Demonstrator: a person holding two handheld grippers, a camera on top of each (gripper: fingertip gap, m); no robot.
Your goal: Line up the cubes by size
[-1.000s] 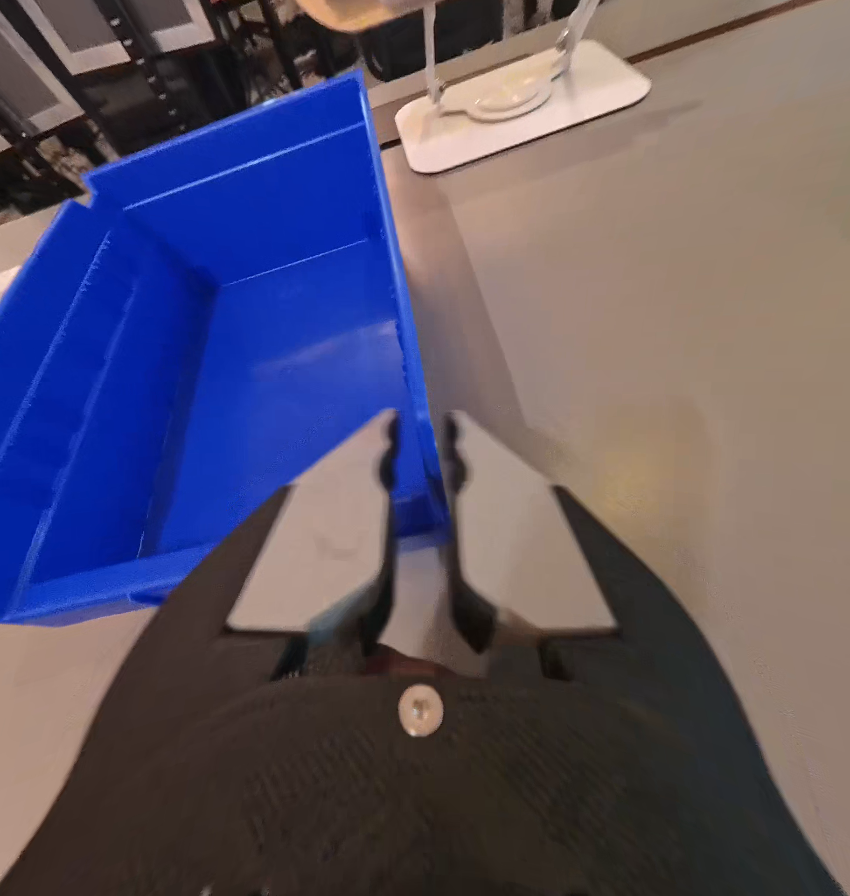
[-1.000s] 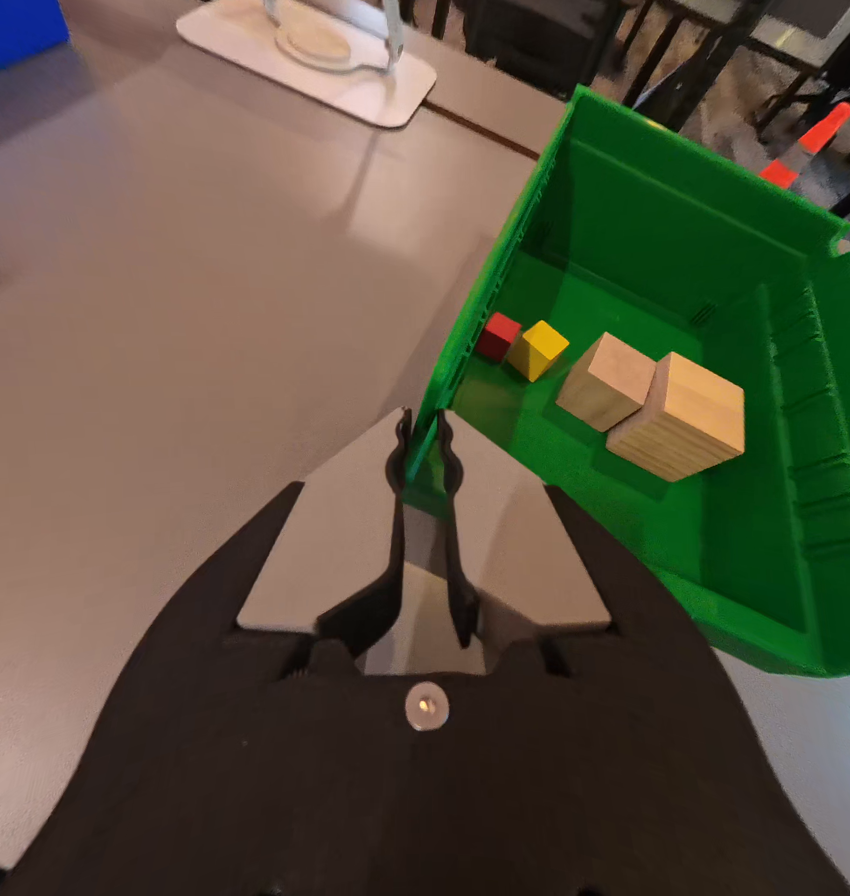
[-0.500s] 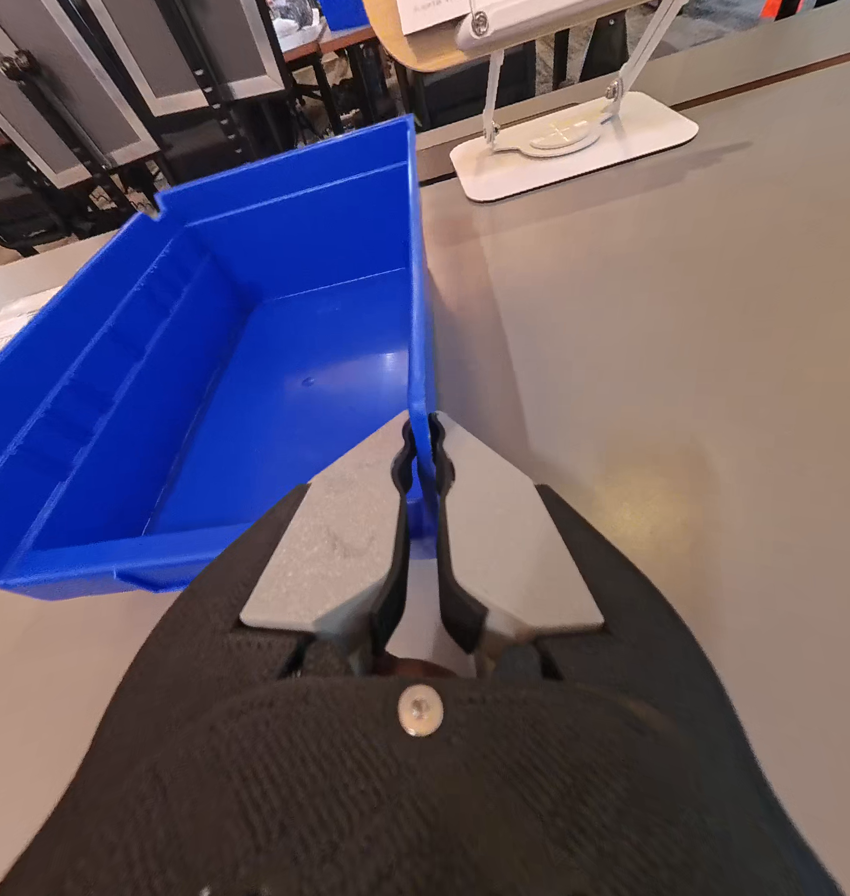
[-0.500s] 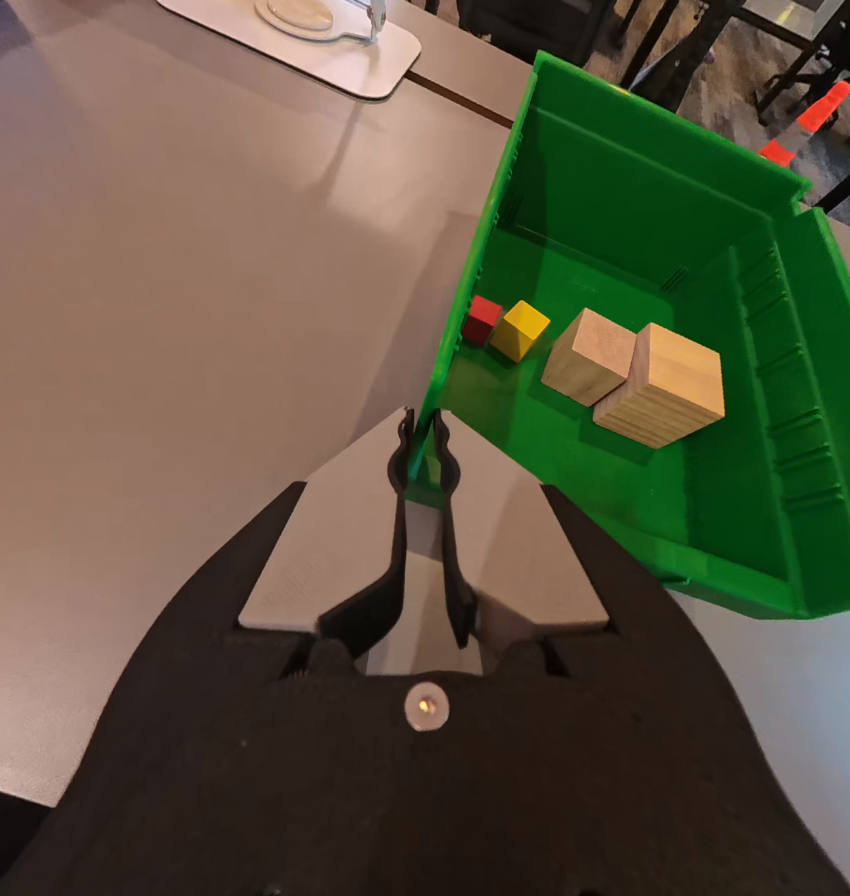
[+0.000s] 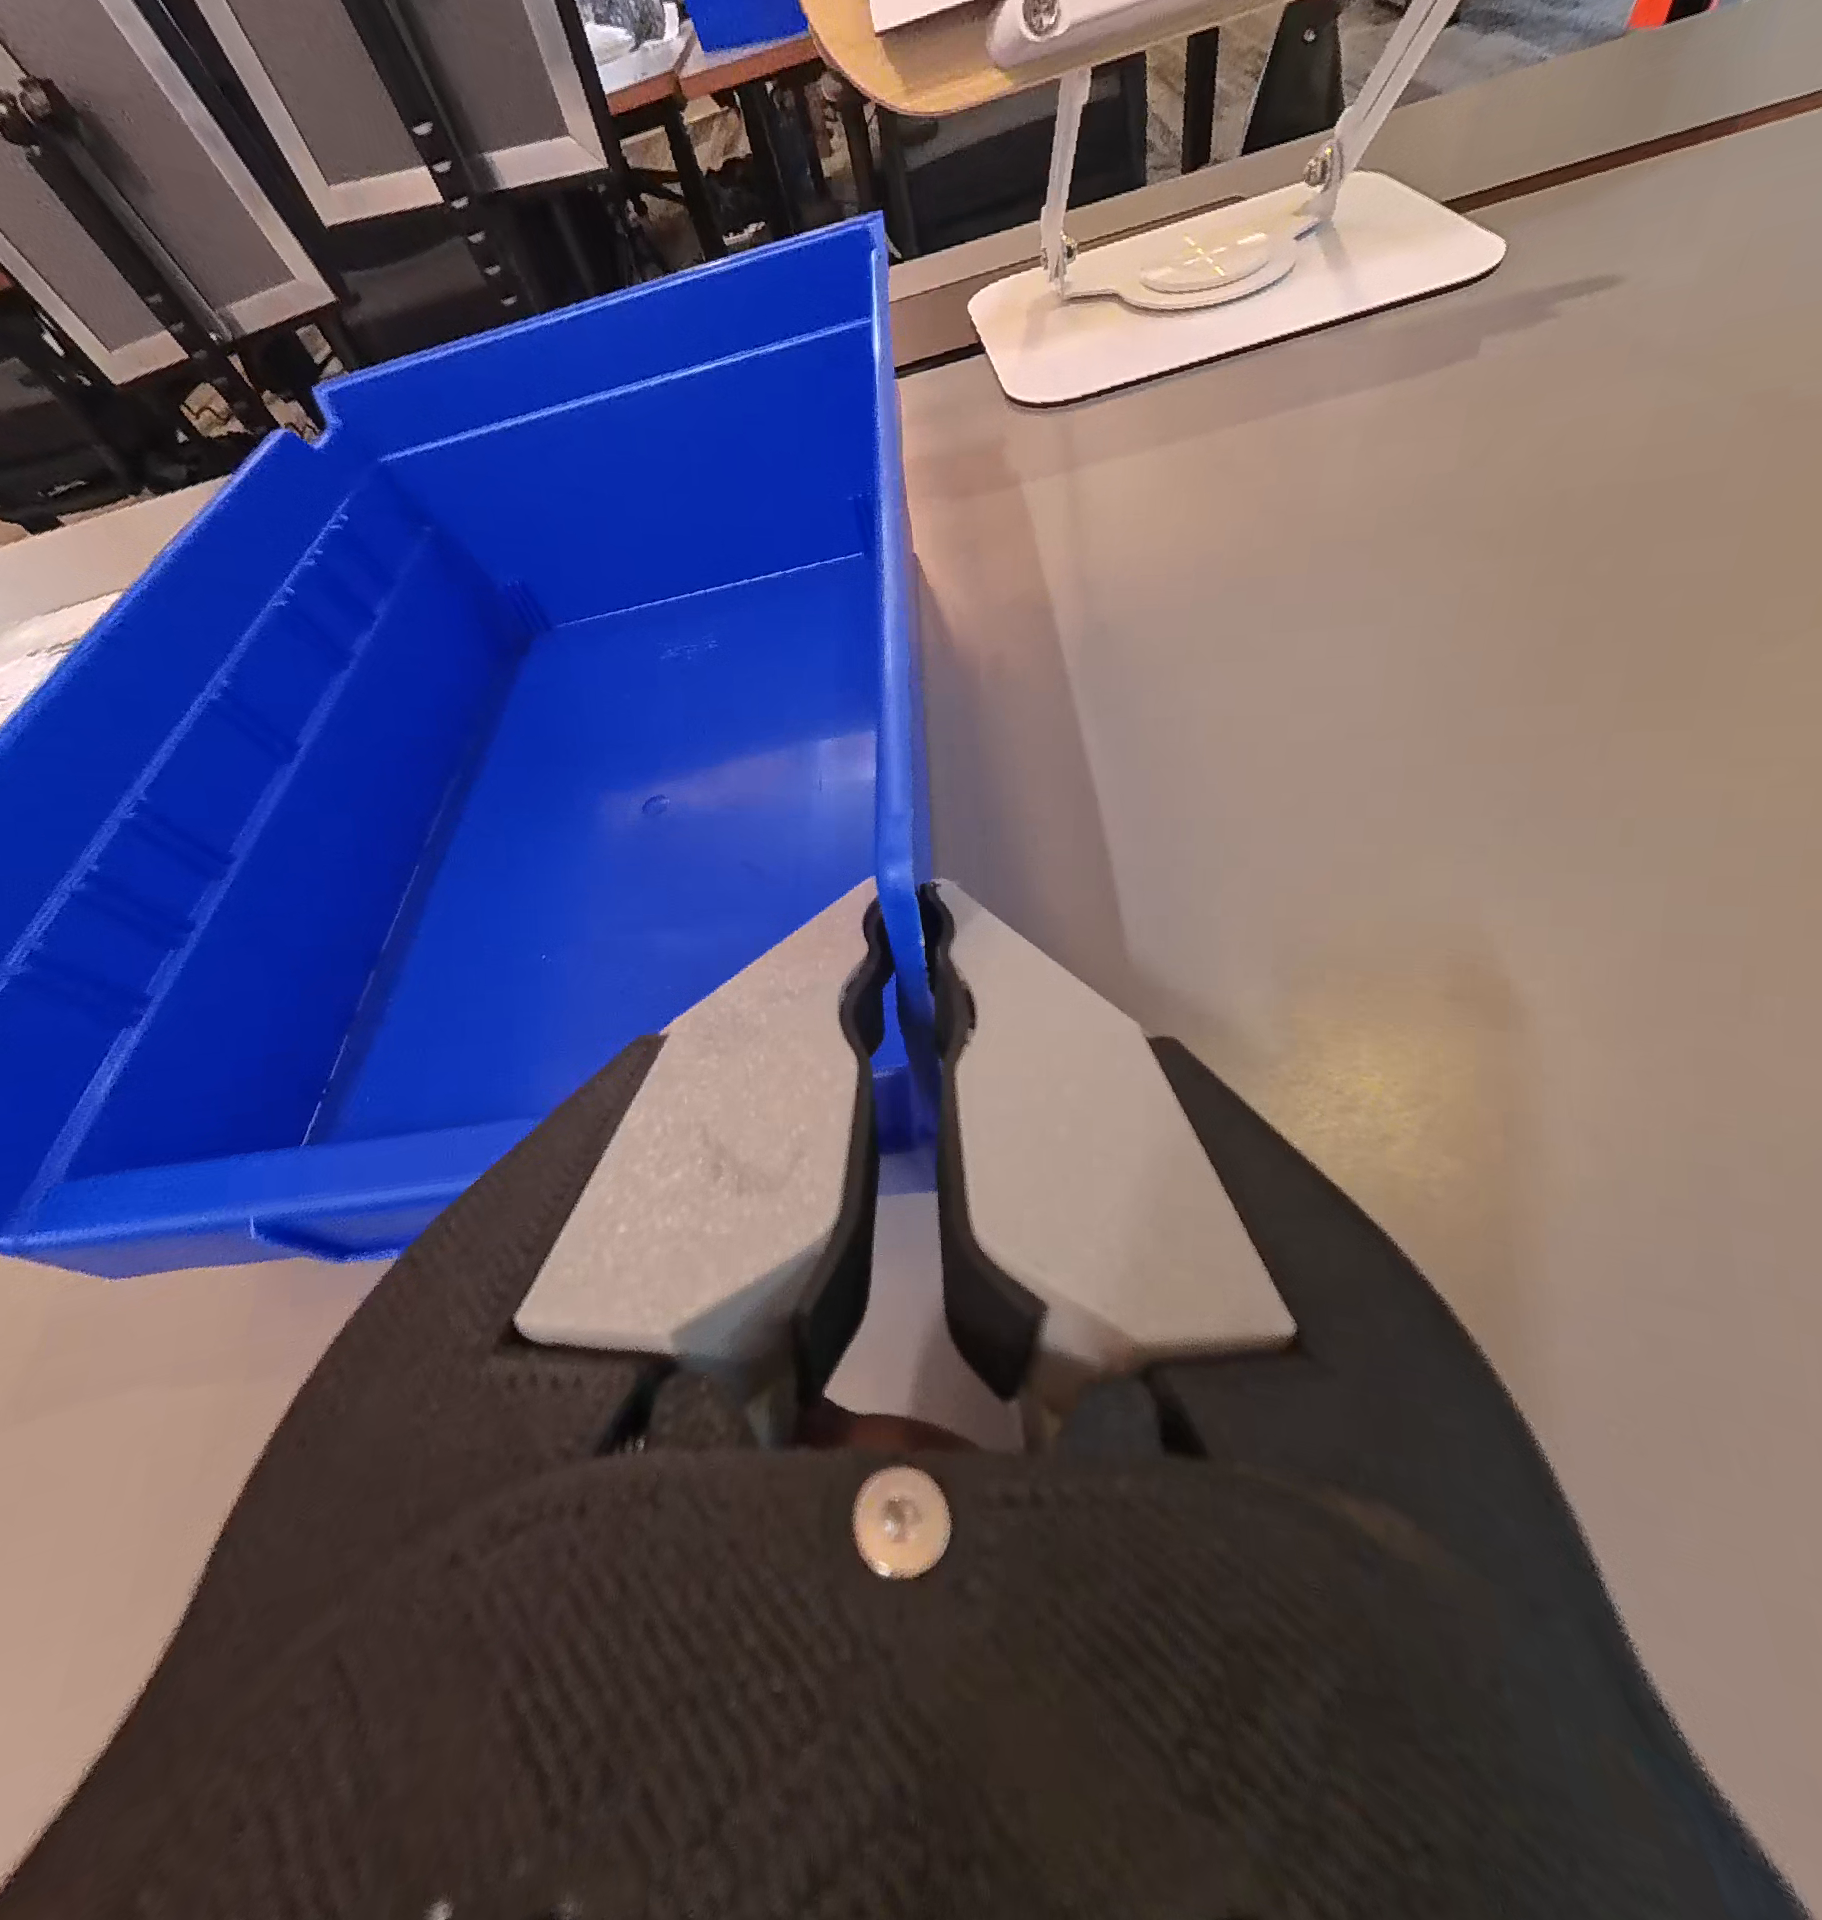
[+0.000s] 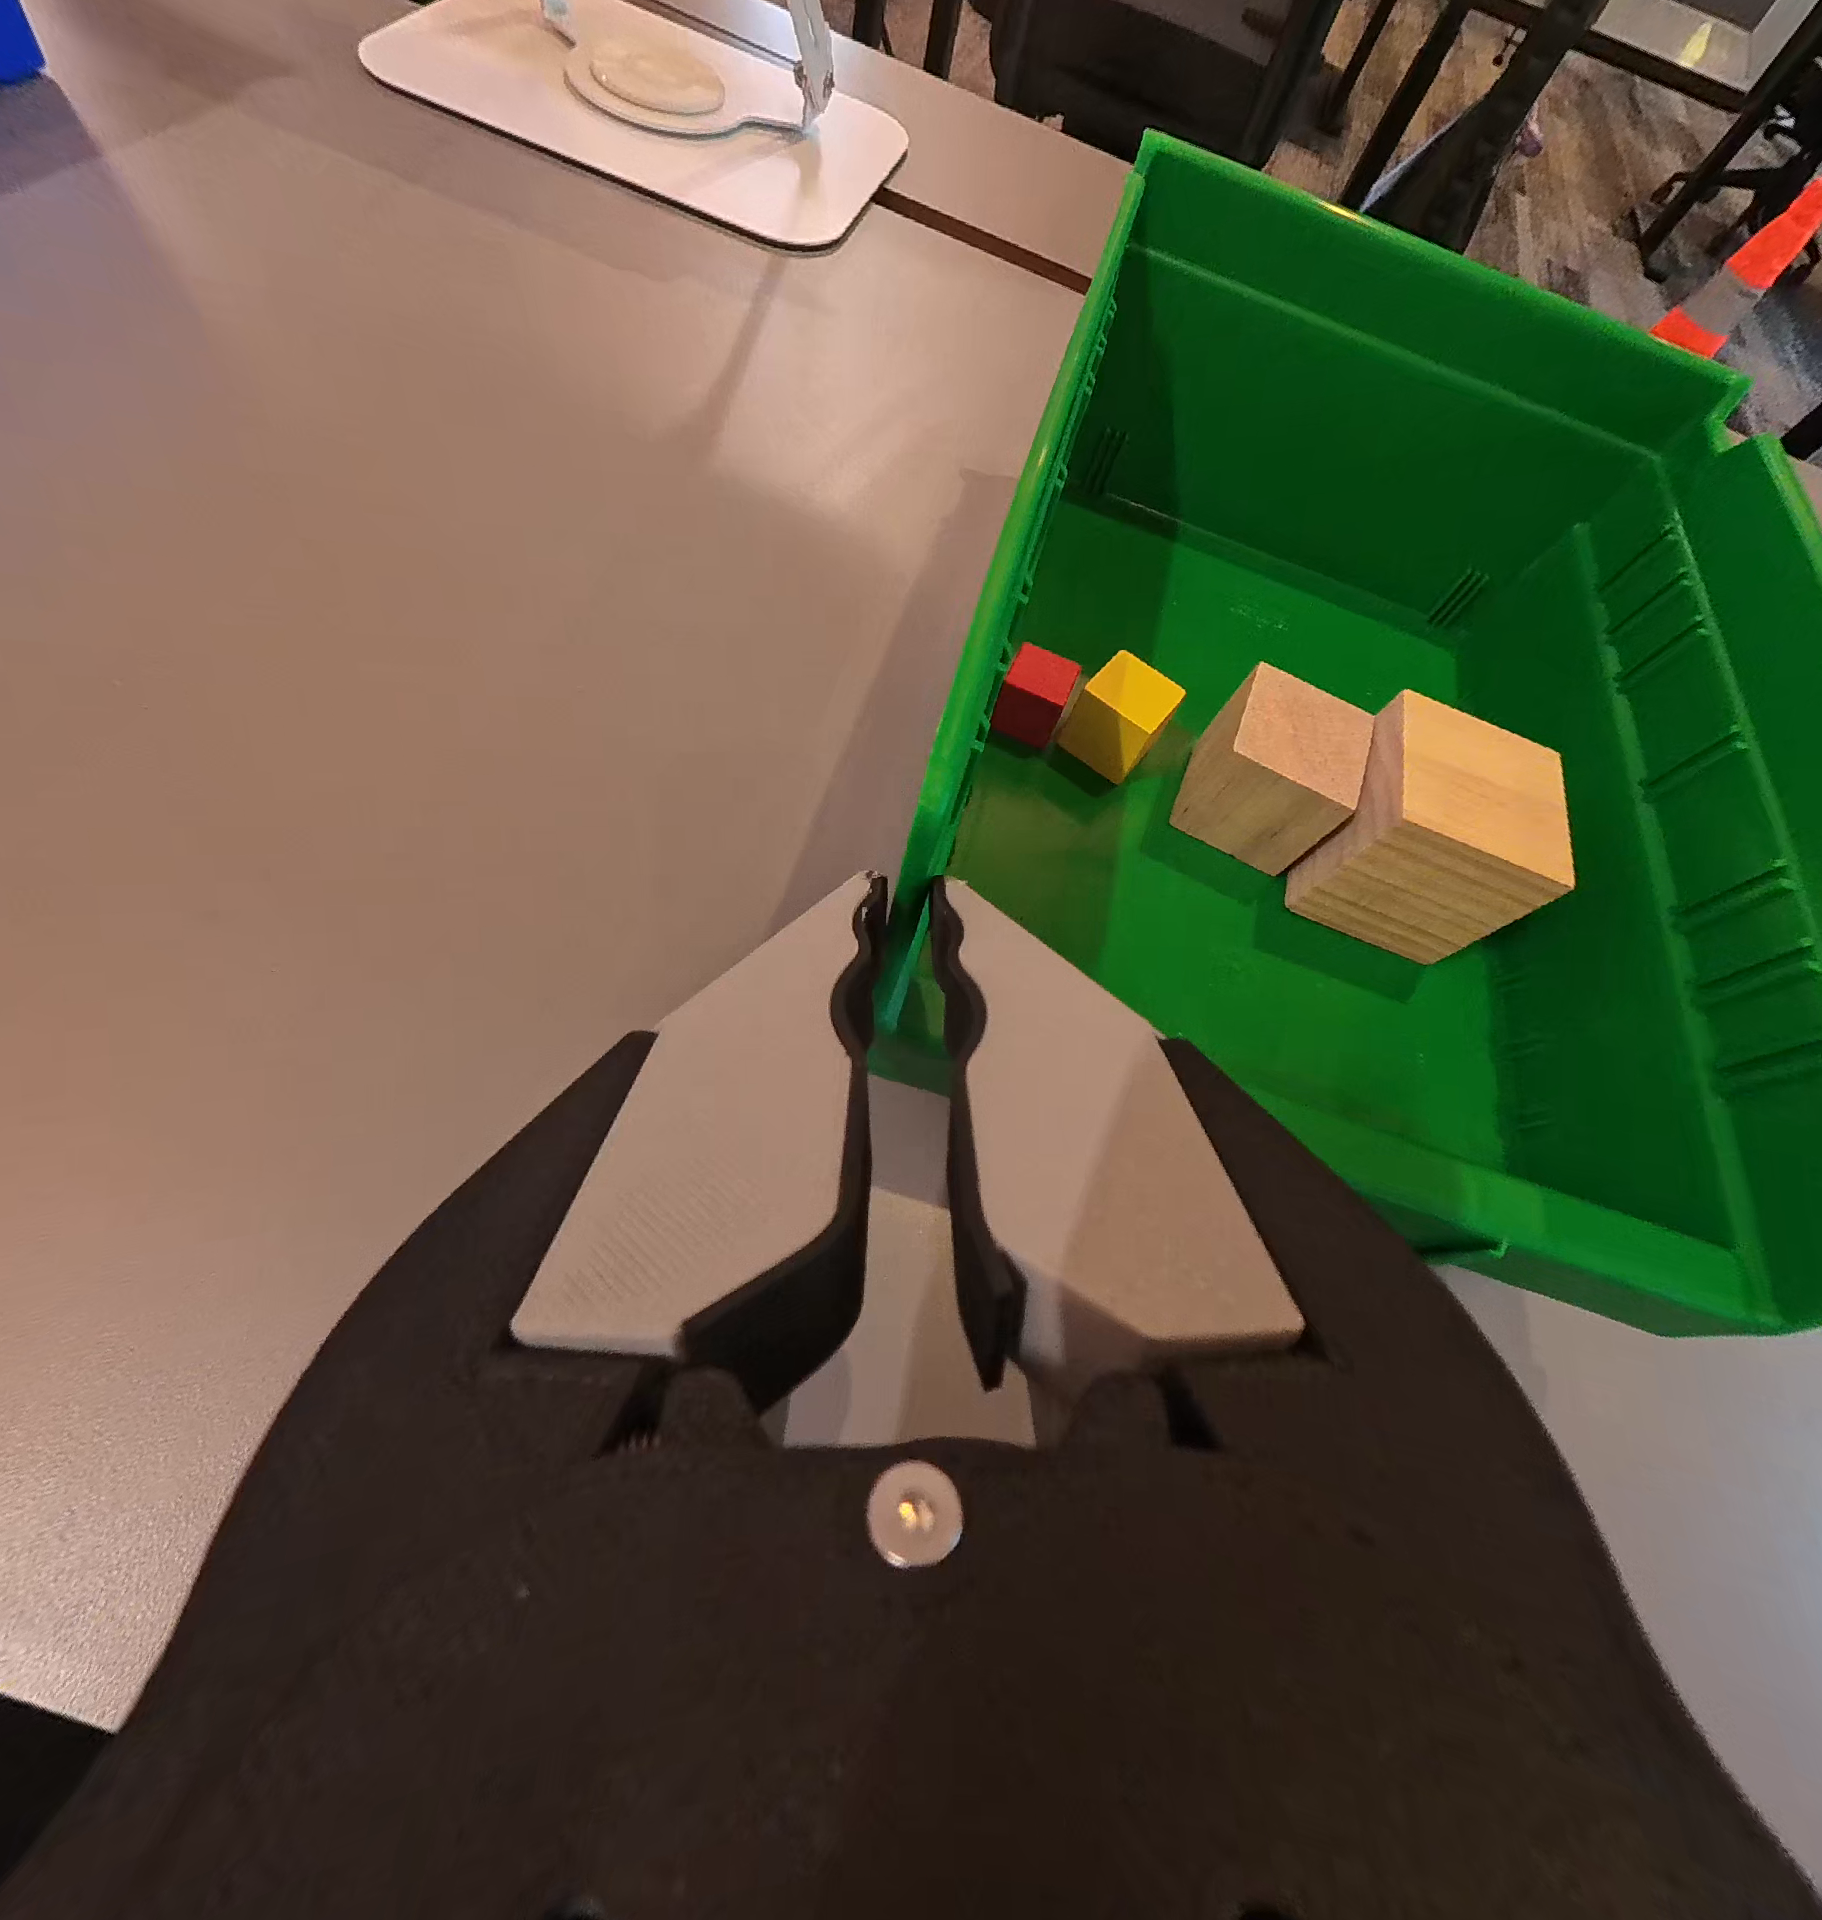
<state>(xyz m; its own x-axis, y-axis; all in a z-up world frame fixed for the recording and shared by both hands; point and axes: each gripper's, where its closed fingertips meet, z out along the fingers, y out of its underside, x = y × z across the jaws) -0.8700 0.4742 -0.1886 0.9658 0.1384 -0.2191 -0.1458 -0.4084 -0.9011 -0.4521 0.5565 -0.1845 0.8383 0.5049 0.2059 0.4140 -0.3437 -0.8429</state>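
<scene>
On the grey surface [image 5: 1406, 727], each gripper pinches a bin wall.
Left gripper [image 5: 905, 914] has its fingers closed on the right wall of the empty blue plastic bin [image 5: 419, 831]; right gripper [image 6: 902, 899] clamps the left wall of the green plastic bin [image 6: 1717, 935], where a small red cube [image 6: 1035, 691], yellow cube [image 6: 1123, 714], pale wooden cube [image 6: 1271, 769] and larger wooden cube [image 6: 1437, 826] sit in a row by size.
</scene>
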